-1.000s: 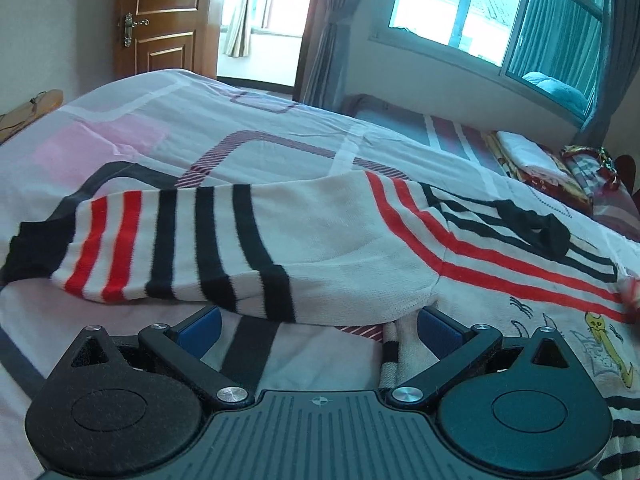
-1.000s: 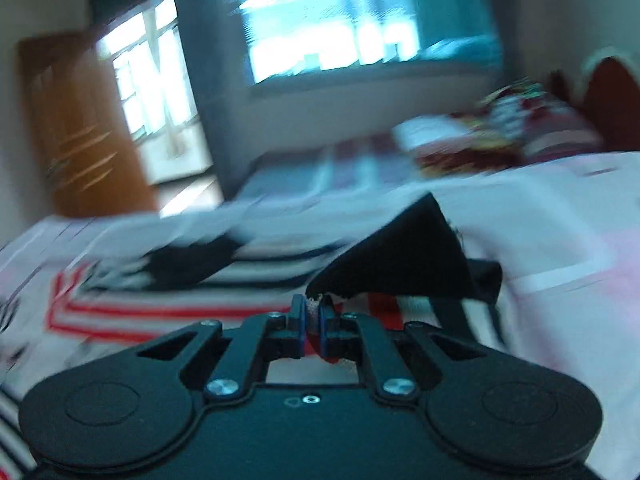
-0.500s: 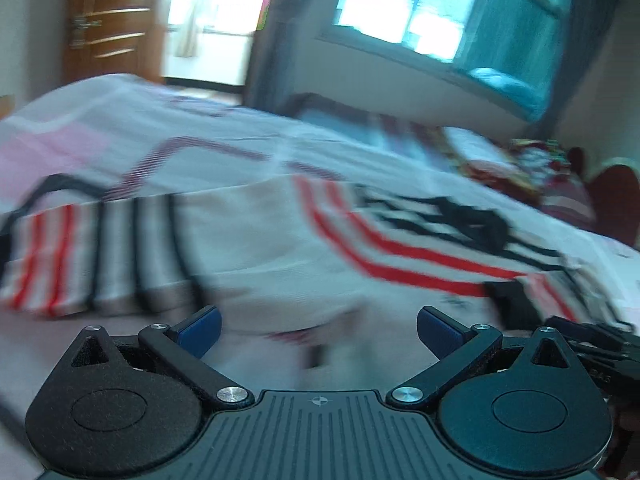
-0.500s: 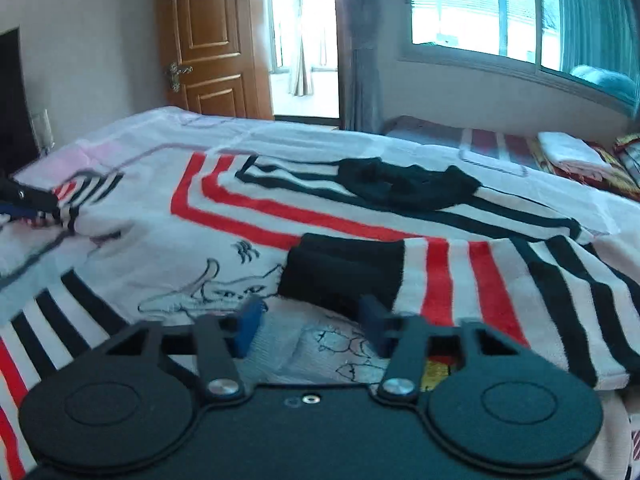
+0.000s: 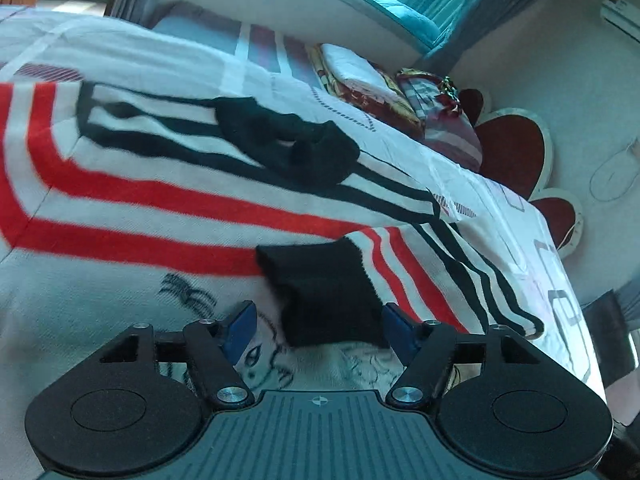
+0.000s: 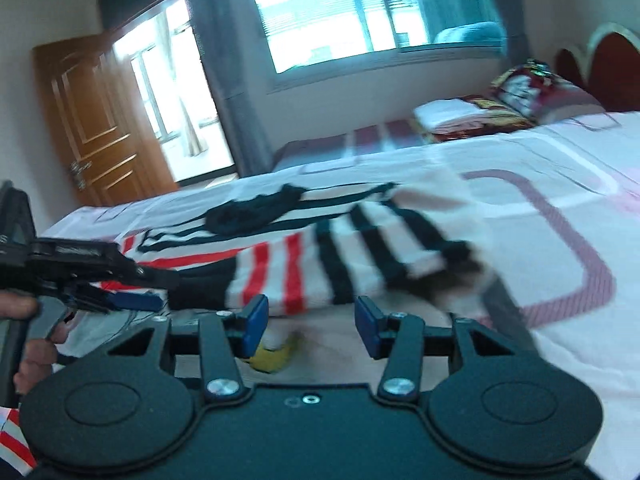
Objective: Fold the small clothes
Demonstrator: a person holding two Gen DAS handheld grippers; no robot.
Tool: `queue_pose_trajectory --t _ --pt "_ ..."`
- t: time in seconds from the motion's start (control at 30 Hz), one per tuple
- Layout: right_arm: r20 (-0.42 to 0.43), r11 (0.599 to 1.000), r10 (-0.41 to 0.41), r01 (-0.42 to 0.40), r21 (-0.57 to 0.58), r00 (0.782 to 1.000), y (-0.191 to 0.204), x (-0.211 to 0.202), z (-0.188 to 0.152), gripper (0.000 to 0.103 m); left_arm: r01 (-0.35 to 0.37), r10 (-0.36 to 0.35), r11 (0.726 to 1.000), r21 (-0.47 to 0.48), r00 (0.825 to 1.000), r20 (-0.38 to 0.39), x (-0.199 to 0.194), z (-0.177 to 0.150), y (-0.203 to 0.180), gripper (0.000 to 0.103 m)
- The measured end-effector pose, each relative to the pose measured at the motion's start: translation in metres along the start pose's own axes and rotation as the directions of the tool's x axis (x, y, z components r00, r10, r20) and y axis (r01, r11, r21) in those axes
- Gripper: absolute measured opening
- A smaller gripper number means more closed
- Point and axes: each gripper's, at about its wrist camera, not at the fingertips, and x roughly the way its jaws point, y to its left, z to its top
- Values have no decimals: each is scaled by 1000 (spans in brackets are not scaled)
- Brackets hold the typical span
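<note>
A small white sweater [image 5: 132, 208] with red and black stripes and a black collar [image 5: 288, 148] lies flat on the bed. One sleeve is folded across its front, black cuff [image 5: 328, 292] toward me. My left gripper [image 5: 316, 330] is open, its blue pads either side of that cuff, just above it. In the right wrist view the sweater [image 6: 360, 248] lies ahead with the folded sleeve [image 6: 280, 276]. My right gripper [image 6: 308, 322] is open and empty just short of the sleeve. The left gripper [image 6: 132, 300] shows at the left of that view by the cuff.
The bed sheet [image 6: 560, 208] is white with pink and purple rectangles. Folded bedding and pillows [image 5: 384, 88] lie at the far side by the red headboard [image 5: 516, 152]. A window [image 6: 360, 12] and wooden door [image 6: 96, 120] are beyond the bed.
My right gripper opened and let go of the black cuff, leaving the sleeve folded on the sweater. My left gripper swung right across the sweater to the cuff, still open.
</note>
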Motion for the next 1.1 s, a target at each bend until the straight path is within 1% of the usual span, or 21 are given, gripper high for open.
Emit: queue_pose_trajectory --t 0.03,0.07,0.1,0.13,0.2,0.3,0.4,0.5,0.57,0.63,0.67,0.73,0.77,0.83,0.87,0.9,0.97,1.0,1.03,1.07,1.1 --pt "3 1000 -10 10 17 1000 -4 -1 -1 47 7 -7 1000 -4 1000 1 3 0 -1 63" --pt "10 999 -16 15 32 1000 -9 -2 -1 47 13 -13 1000 -2 1000 -2 6 -1 -3 47" --pt "13 998 -24 23 52 1000 -14 -3 -2 47 6 -6 1000 2 1000 -27 12 -1 -5 10" --pt "12 997 -31 30 73 999 -18 -2 -2 47 -3 3 1000 1 999 -40 21 -1 -2 9" --pt "2 992 -40 39 120 999 -26 0 -3 48 3 -2 1000 26 1000 -30 22 -3 2 7" --pt "-10 978 -27 28 207 1000 -39 2 -4 49 8 -9 998 62 1000 14 2 3 0 7" --pt "-6 950 8 -5 311 1000 -52 4 -4 49 -21 14 994 112 998 61 -25 9 3 7" --pt "5 919 49 -47 391 999 -62 6 -5 50 -63 54 990 124 996 73 -51 13 24 7" --pt "12 888 85 -81 453 996 -70 9 -6 52 -82 75 989 122 995 63 -57 15 41 7" --pt "25 829 129 -121 546 991 -83 16 -10 53 -99 95 989 112 995 45 -56 12 54 7" --pt "34 789 148 -139 599 988 -90 20 -13 53 -106 102 988 116 994 38 -56 10 57 7" --pt "58 692 178 -167 702 982 -106 30 -20 52 -101 99 989 105 995 31 -53 7 62 7" --pt "70 653 184 -174 737 981 -113 34 -22 51 -104 102 989 105 994 32 -50 4 62 7" --pt "91 590 197 -192 784 976 -123 43 -25 48 -107 104 989 101 994 37 -47 2 61 7" --pt "96 567 205 -198 799 974 -127 47 -25 47 -108 105 989 96 994 39 -46 1 61 7" --pt "99 554 206 -200 808 974 -129 51 -24 43 -108 105 990 93 994 39 -46 1 62 7" --pt "86 561 194 -182 808 977 -128 56 -21 36 -107 104 990 88 994 41 -44 0 63 7" --pt "75 570 190 -172 804 979 -127 58 -19 28 -106 102 991 87 994 49 -46 0 63 7" --pt "58 588 173 -150 795 983 -125 59 -18 15 -103 98 991 89 993 58 -47 0 61 7" --pt "48 610 153 -133 781 987 -124 58 -17 12 -100 94 991 92 993 68 -50 1 59 7" --pt "54 630 147 -136 764 988 -121 55 -14 11 -104 96 990 100 992 79 -54 2 57 7"
